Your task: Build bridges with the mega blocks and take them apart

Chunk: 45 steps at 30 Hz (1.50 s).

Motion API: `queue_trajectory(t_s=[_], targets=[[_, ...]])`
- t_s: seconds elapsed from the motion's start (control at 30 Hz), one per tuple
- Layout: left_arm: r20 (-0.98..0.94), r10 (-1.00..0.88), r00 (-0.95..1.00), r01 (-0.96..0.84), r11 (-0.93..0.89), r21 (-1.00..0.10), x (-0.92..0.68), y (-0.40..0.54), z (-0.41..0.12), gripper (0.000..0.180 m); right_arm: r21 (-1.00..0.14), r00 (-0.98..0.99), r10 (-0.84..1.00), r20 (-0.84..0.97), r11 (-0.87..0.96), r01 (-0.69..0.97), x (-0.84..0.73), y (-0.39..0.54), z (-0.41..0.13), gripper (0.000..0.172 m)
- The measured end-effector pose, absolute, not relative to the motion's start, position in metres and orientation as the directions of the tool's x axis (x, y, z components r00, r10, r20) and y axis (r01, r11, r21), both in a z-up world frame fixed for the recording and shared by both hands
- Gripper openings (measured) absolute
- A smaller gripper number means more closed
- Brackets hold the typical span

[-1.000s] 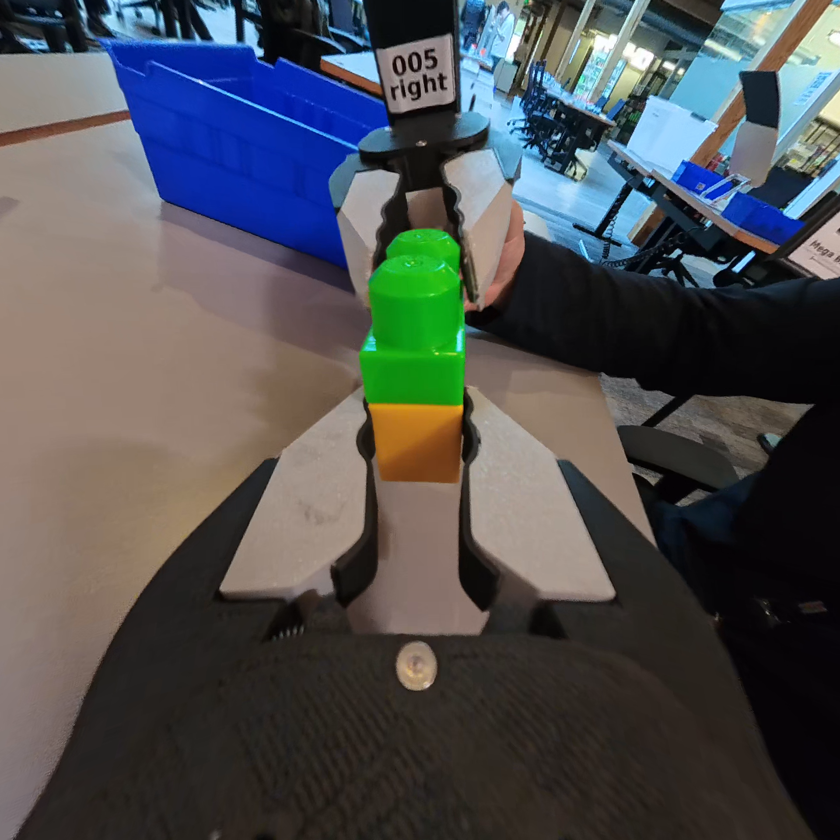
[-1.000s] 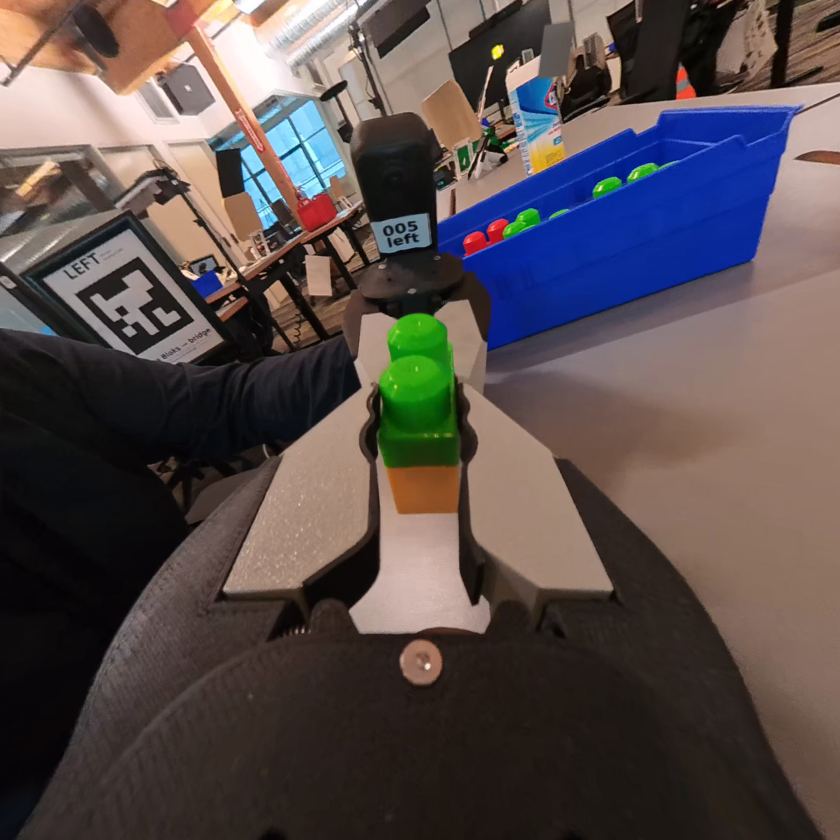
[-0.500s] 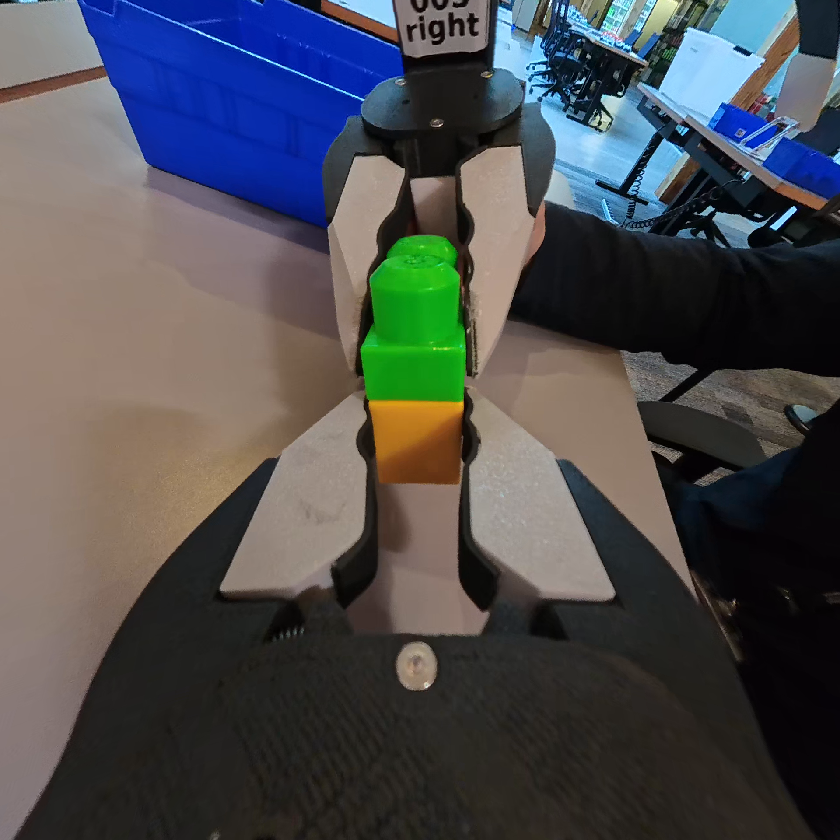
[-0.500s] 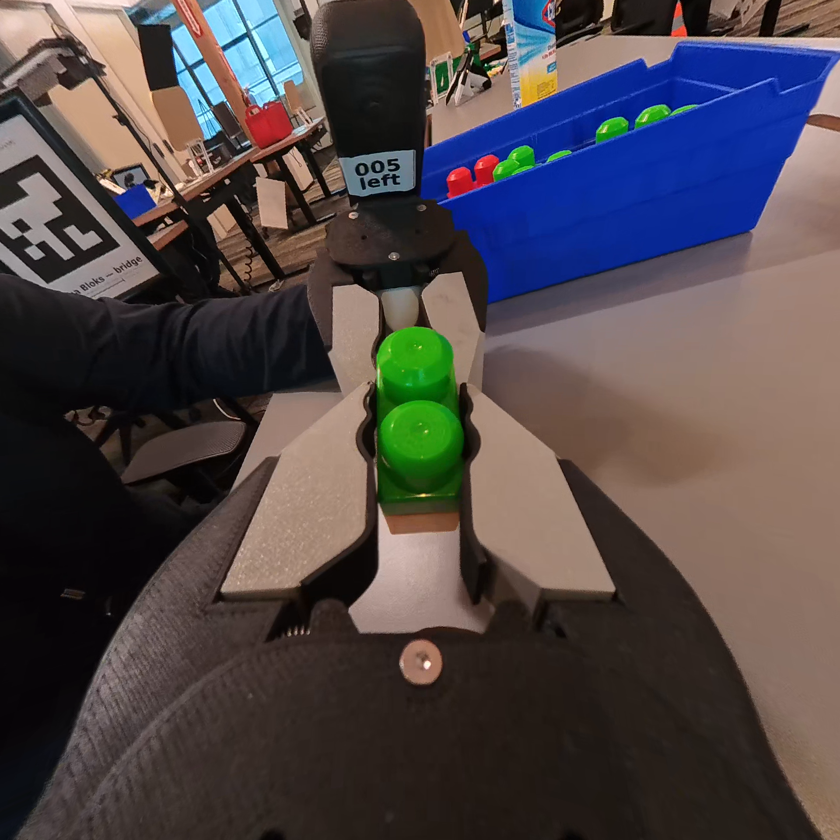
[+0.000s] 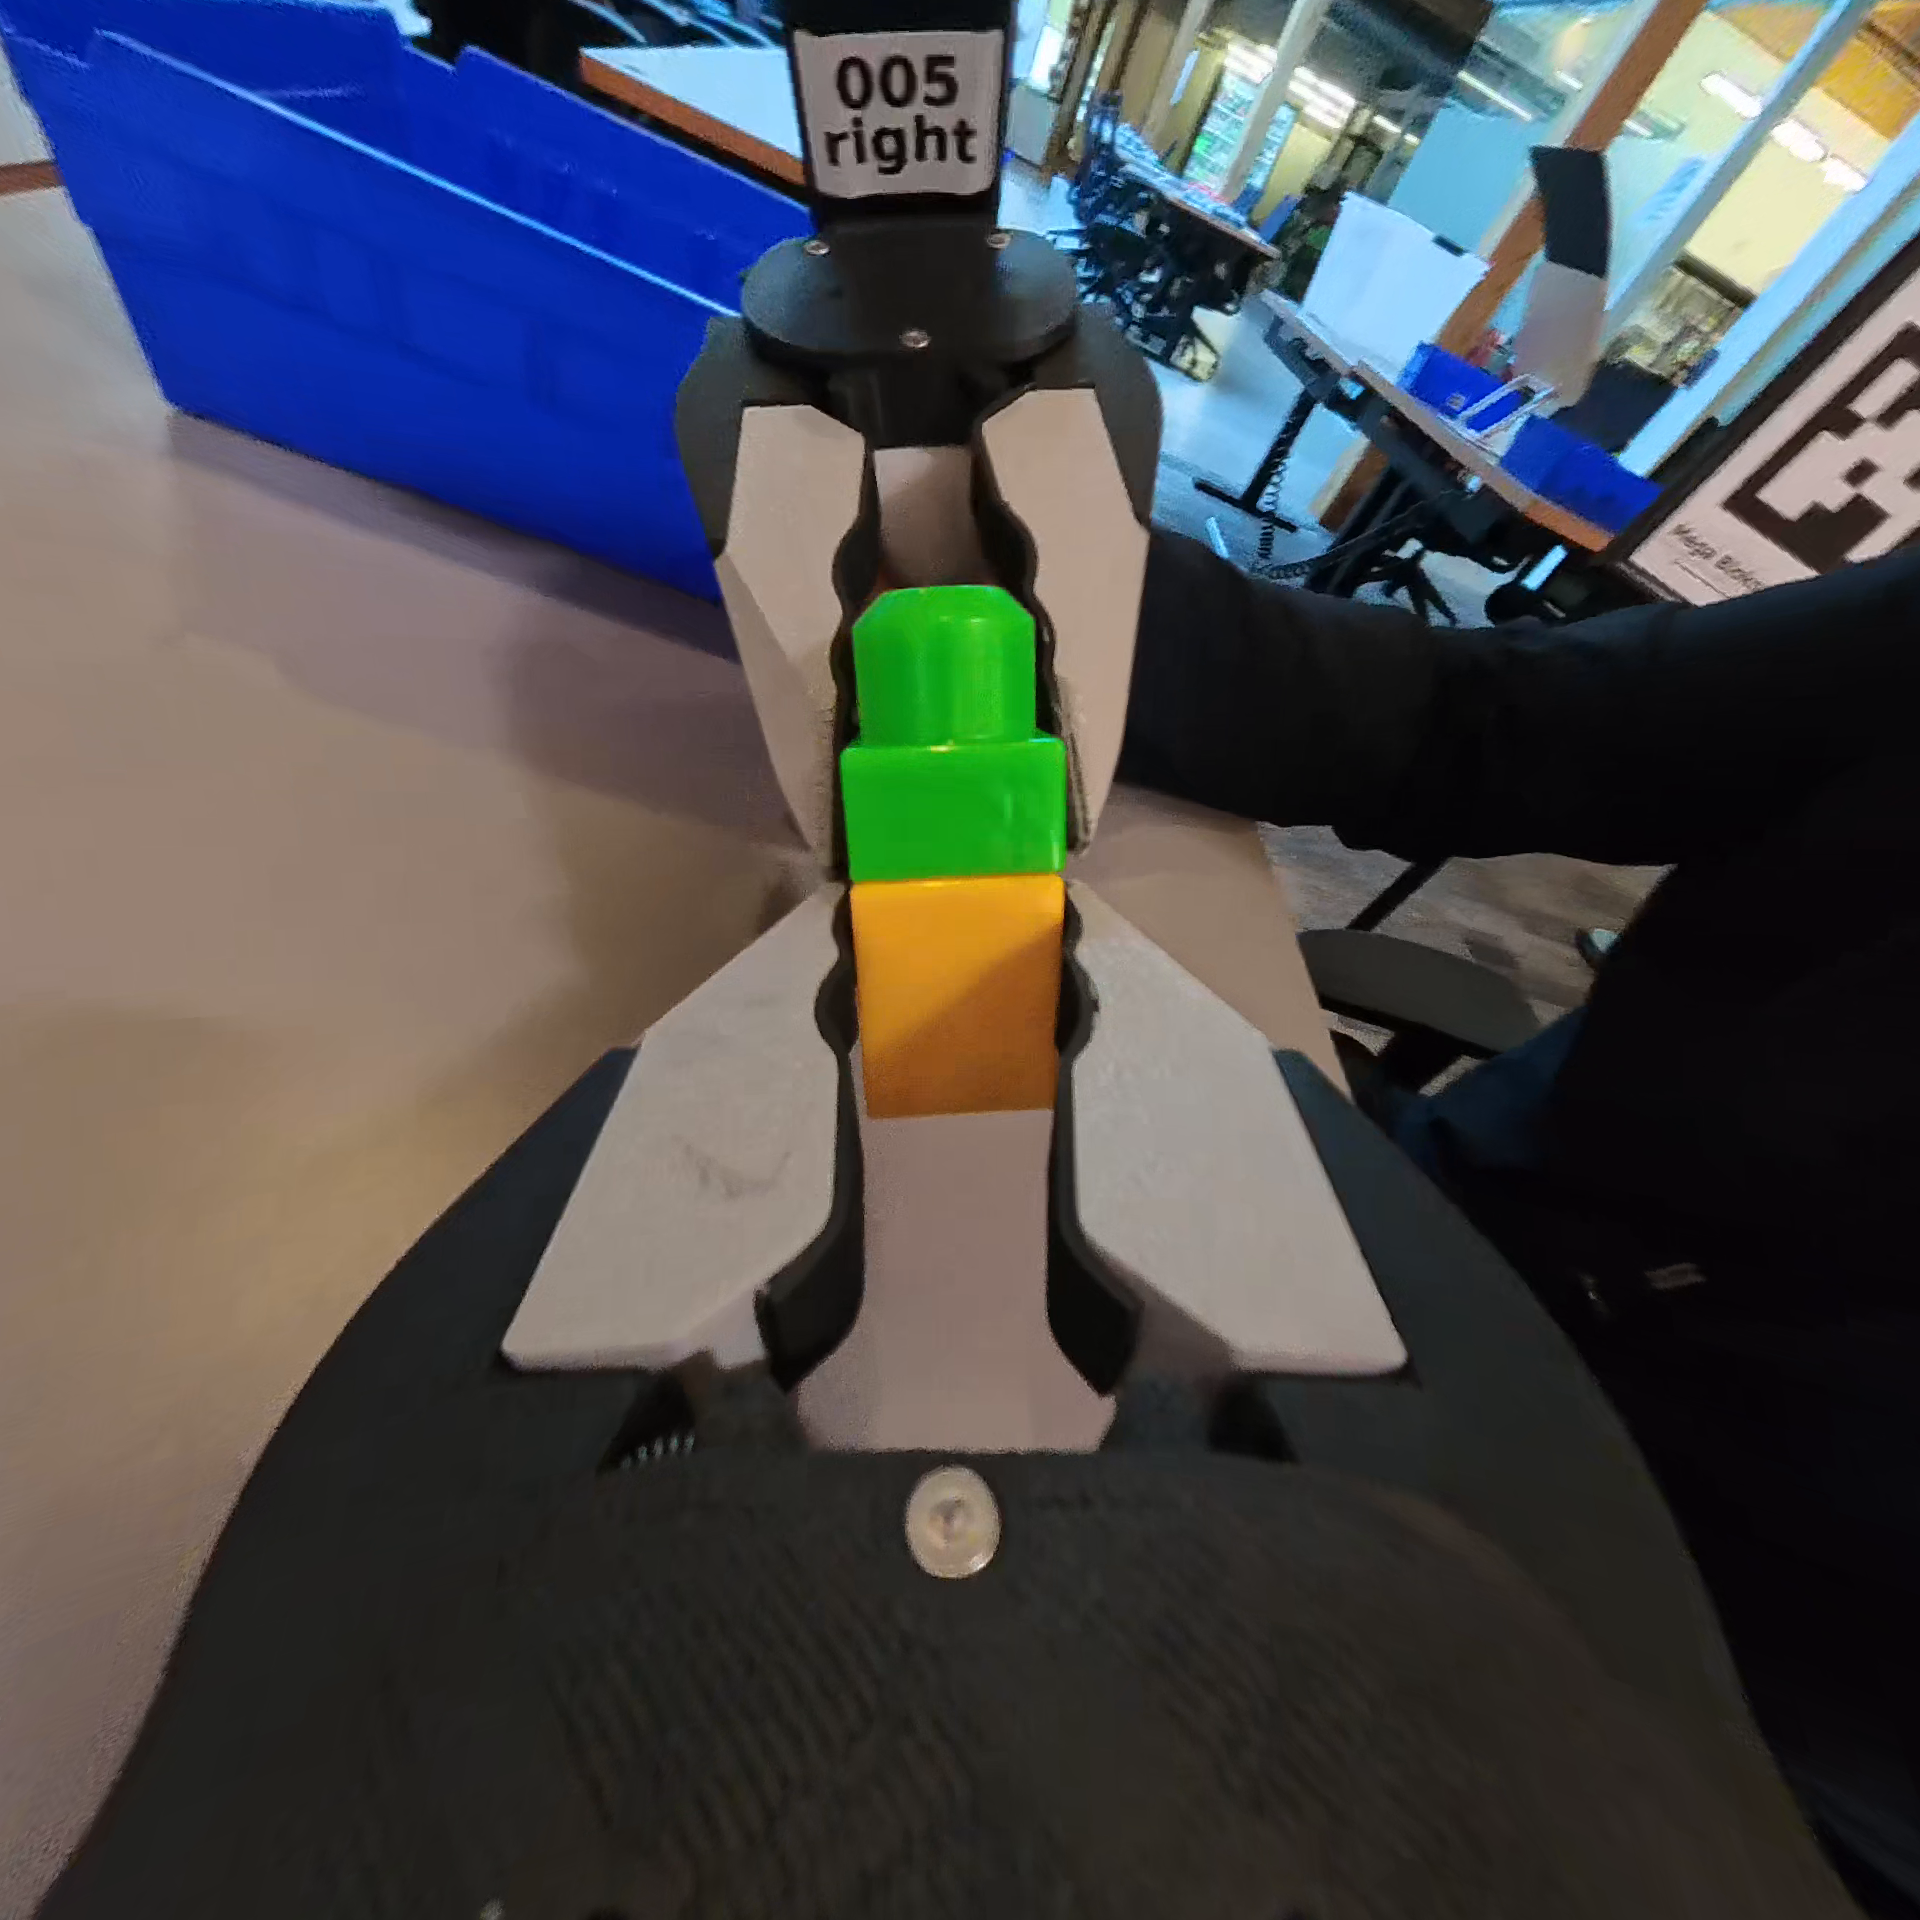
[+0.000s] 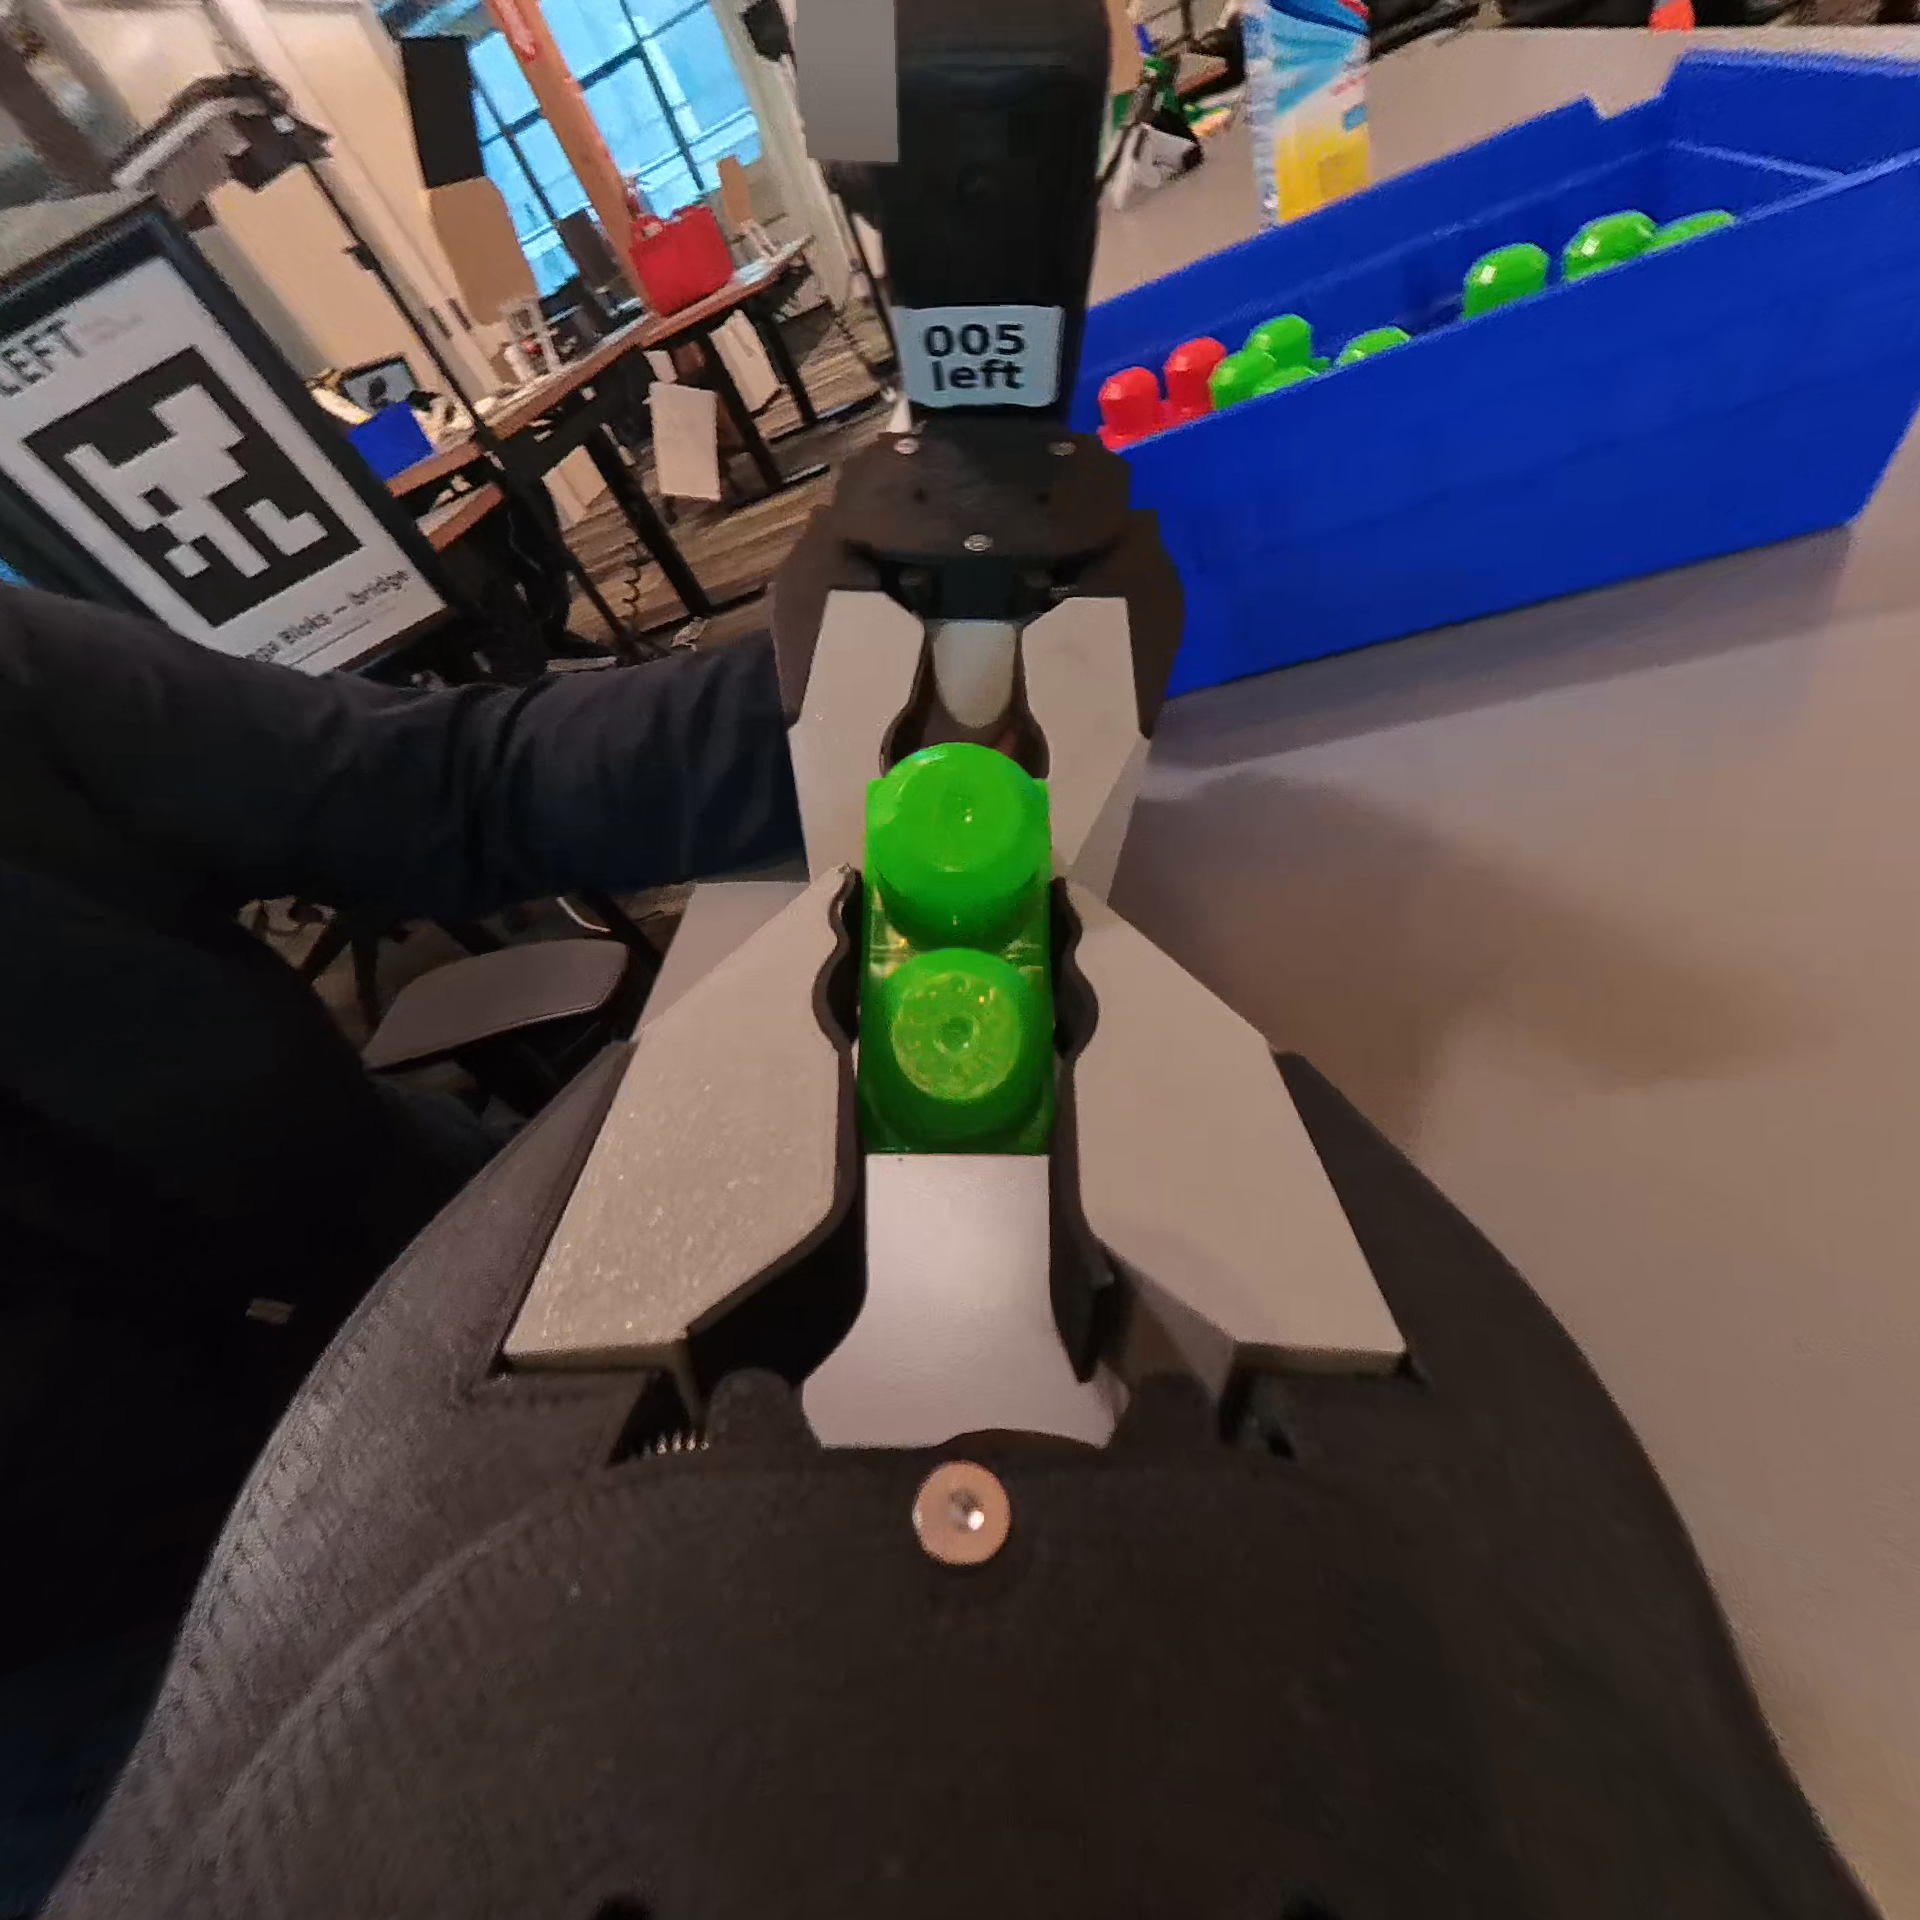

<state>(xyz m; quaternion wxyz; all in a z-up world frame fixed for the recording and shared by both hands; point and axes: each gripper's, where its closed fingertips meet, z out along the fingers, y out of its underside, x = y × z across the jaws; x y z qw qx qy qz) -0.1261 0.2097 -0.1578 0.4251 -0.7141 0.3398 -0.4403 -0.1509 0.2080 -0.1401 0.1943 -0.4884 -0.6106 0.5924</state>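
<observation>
Left gripper fingers clamp orange plastic block, right gripper fingers clamp two-stud green plastic block stacked on it above the counter; pull straight apart, no twisting.

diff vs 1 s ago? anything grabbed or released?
The right gripper tilted over the green block: its view went from side-on to top-down, hiding the orange block. Nothing grabbed or released. The left gripper still holds orange, blocks still joined.
</observation>
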Motion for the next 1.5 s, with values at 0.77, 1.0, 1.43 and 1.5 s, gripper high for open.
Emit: queue_trajectory(t_s=[0.77,1.0,1.43,1.5], targets=[[0.396,-0.853,0.340,-0.095,-0.450,-0.888,-0.124,0.205,-0.160,0.034,-0.917,-0.444,0.839,-0.314,-0.148,0.370,-0.149,0.206,-0.139,0.032],[0.377,-0.859,0.345,-0.057,-0.420,-0.906,-0.123,0.210,-0.154,0.034,-0.924,-0.449,0.834,-0.320,-0.172,0.340,-0.147,0.209,-0.133,0.032],[0.411,-0.853,0.320,-0.035,-0.445,-0.895,-0.126,0.206,-0.148,0.034,-0.926,-0.456,0.823,-0.339,-0.208,0.314,-0.147,0.210,-0.125,0.032],[0.413,-0.856,0.310,-0.015,-0.438,-0.899,-0.125,0.207,-0.145,0.034,-0.932,-0.464,0.822,-0.330,-0.206,0.297,-0.145,0.210,-0.121,0.032]])
